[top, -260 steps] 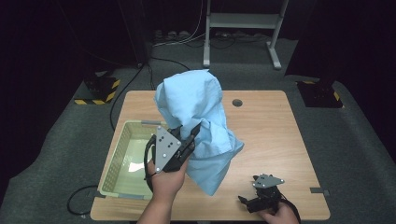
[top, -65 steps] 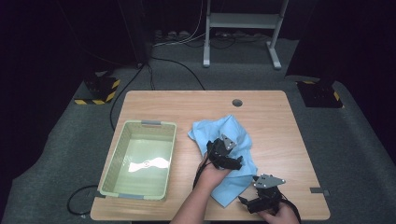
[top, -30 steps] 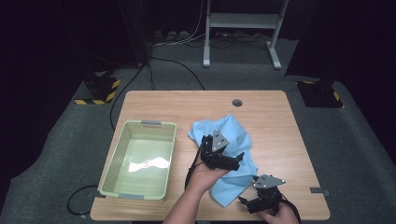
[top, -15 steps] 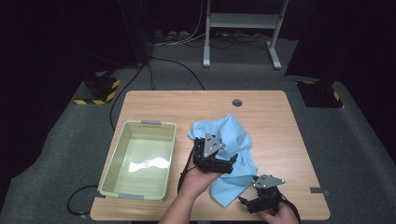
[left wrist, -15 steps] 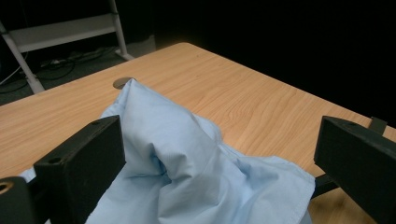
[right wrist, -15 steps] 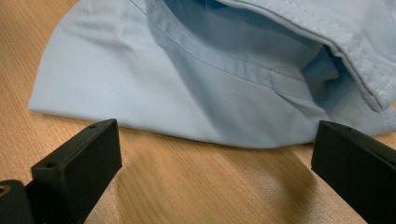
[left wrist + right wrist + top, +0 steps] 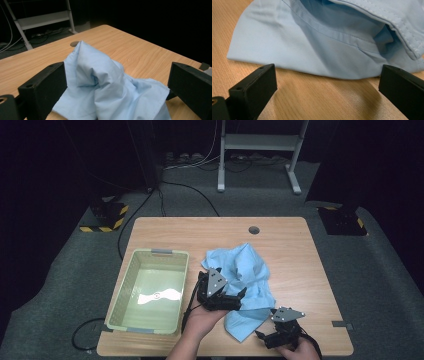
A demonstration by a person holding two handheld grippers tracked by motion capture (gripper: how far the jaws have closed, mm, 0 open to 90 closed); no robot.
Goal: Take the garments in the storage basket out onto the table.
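Cloth (image 7: 247, 285) on table (image 7: 290, 245), basket (image 7: 150, 292) left of it, metal stand (image 7: 260, 150) perhaps on floor behind.

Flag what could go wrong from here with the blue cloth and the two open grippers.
1. The left gripper hangs open over the crumpled light blue cloth; closing there would likely pinch several layers at once.
2. The right gripper, jaws wide, faces the cloth's near hem; pushing in low may catch the table rather than fabric.

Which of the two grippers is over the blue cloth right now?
The left gripper, jaws open, sits over the blue cloth. The right gripper rests on bare table beside the cloth's near edge.
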